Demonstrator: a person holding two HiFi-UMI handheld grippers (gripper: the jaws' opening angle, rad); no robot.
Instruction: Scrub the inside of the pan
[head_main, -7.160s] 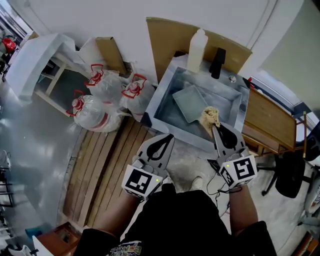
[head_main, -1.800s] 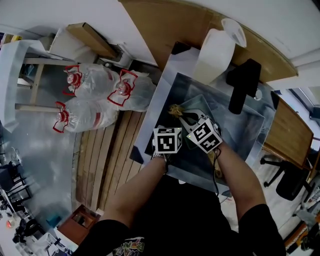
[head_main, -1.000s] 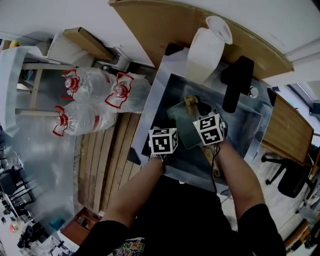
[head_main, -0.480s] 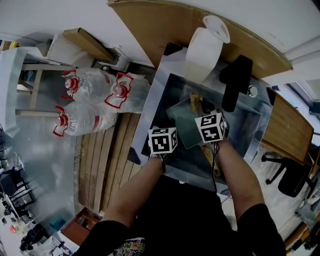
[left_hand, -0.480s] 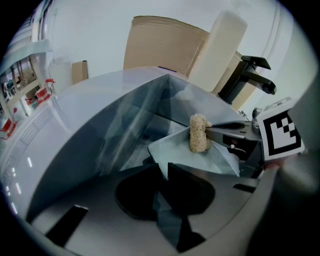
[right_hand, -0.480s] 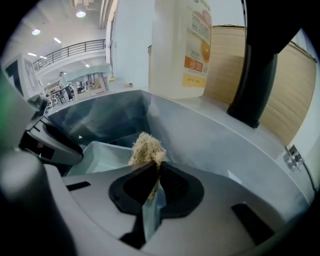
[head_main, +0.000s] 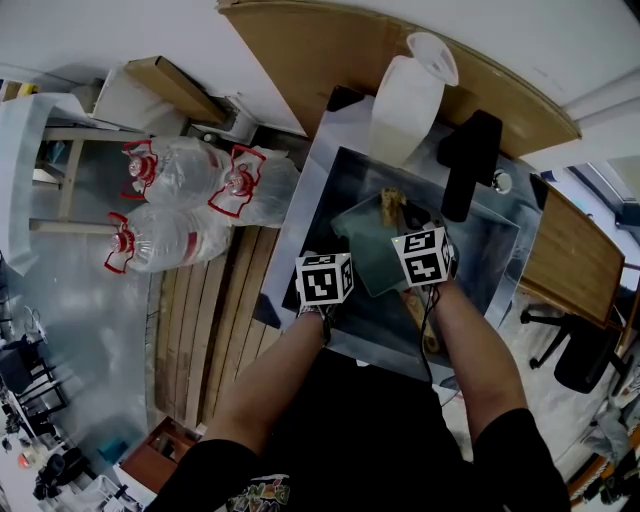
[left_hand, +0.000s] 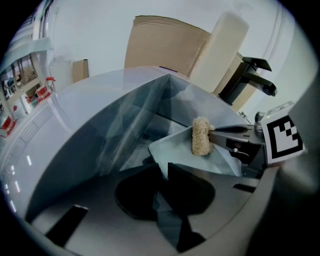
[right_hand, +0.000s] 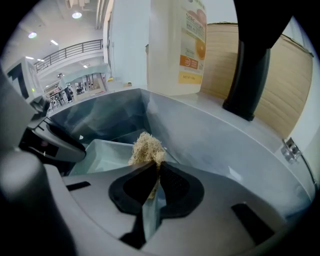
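A square pale-green pan sits tilted inside the steel sink. My left gripper is shut on the pan's near rim; in the head view only its marker cube shows clearly. My right gripper is shut on a tan fibrous scrubber. The scrubber rests against the pan's inside near its far edge, and from the left gripper view the scrubber stands upright on the pan's surface.
A white jug with an orange label stands on the sink's far ledge beside a black faucet. A wooden board leans behind them. Large water bottles lie on the floor at left; a chair stands at right.
Since the oldest frame both grippers have gone down into the sink, and the left has closed on the pan. Over the last two seconds the scrubber slid rightward across the pan.
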